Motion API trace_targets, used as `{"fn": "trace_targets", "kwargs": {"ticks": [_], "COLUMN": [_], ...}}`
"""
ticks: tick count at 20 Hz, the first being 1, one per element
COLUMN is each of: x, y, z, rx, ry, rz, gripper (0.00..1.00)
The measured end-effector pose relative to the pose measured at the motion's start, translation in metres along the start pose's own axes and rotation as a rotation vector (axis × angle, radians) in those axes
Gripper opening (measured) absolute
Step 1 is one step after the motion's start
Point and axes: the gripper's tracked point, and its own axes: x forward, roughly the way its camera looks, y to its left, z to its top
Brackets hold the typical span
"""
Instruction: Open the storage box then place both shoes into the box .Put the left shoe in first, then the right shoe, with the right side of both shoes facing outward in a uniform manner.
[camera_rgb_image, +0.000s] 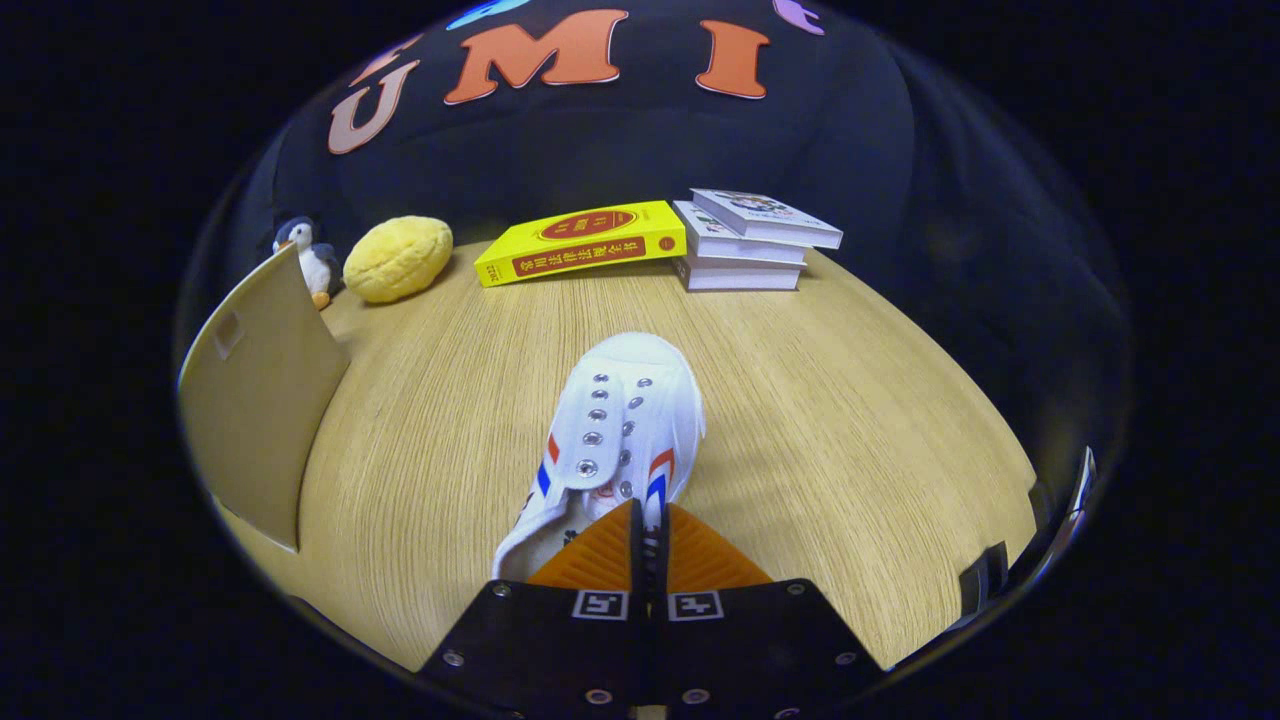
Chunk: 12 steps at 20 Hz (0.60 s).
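Note:
A white canvas shoe (618, 425) with metal eyelets and red and blue stripes points away from me, its toe toward the books. My gripper (648, 525) is shut on the shoe, its fingers pinching the right side of the collar with only a thin edge between them. The shoe seems lifted just off the wooden table (850, 420). A tan flap of the storage box (260, 395) stands raised off to the left of the shoe; the box's inside is hidden.
Beyond the shoe lies a yellow book (580, 243) and, right of it, a stack of white books (750, 240). A yellow plush (398, 258) and a small penguin toy (310, 258) sit behind the box flap.

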Motion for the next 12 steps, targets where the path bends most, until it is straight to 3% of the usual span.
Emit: {"fn": "trace_targets", "kwargs": {"ticks": [8,12], "x": [-0.049,-0.092], "y": [0.049,0.106], "z": [0.087,0.123], "rx": [-0.004,0.013], "ry": [-0.127,-0.143], "rz": [0.19,0.299], "gripper": [0.0,0.0]}}
